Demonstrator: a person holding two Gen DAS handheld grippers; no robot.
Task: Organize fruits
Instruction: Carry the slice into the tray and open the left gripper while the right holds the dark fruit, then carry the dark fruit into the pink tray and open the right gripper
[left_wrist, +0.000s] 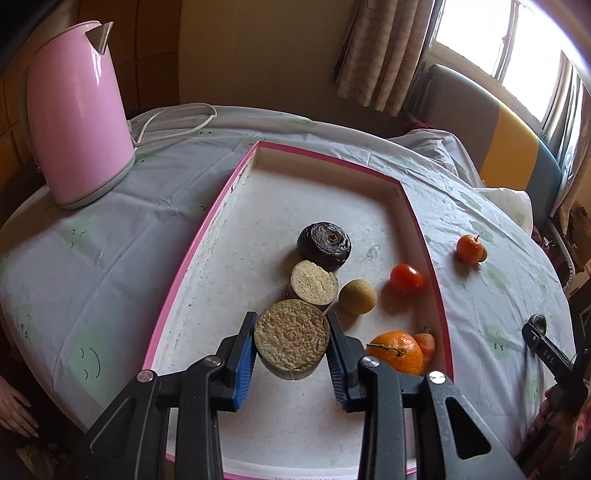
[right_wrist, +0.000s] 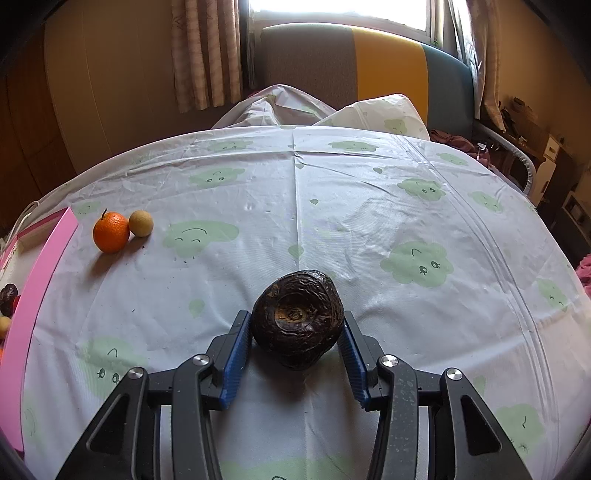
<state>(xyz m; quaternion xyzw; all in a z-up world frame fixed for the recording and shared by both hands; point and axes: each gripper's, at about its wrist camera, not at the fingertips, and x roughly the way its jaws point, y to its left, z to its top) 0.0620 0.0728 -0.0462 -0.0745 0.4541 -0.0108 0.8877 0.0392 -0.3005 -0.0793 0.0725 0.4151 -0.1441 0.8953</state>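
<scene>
In the left wrist view my left gripper (left_wrist: 291, 332) is shut on a cut eggplant-like slice (left_wrist: 291, 338) with a pale spongy face, held just above the floor of the pink-rimmed tray (left_wrist: 207, 225). In the tray lie a dark end piece (left_wrist: 324, 245), another cut slice (left_wrist: 314, 282), a tan round fruit (left_wrist: 357, 297), a red tomato (left_wrist: 406, 278) and a large orange (left_wrist: 397, 350). In the right wrist view my right gripper (right_wrist: 293, 332) is shut on a dark wrinkled end piece (right_wrist: 297, 317) over the tablecloth. A small orange (right_wrist: 110, 232) and a tan fruit (right_wrist: 140, 223) lie at left.
A pink kettle (left_wrist: 79, 110) with a white cord (left_wrist: 173, 122) stands on the table's far left. The table carries a white cloth with green prints (right_wrist: 369, 206). The small orange (left_wrist: 469, 248) lies on the cloth right of the tray. A sofa (right_wrist: 369, 70) stands behind.
</scene>
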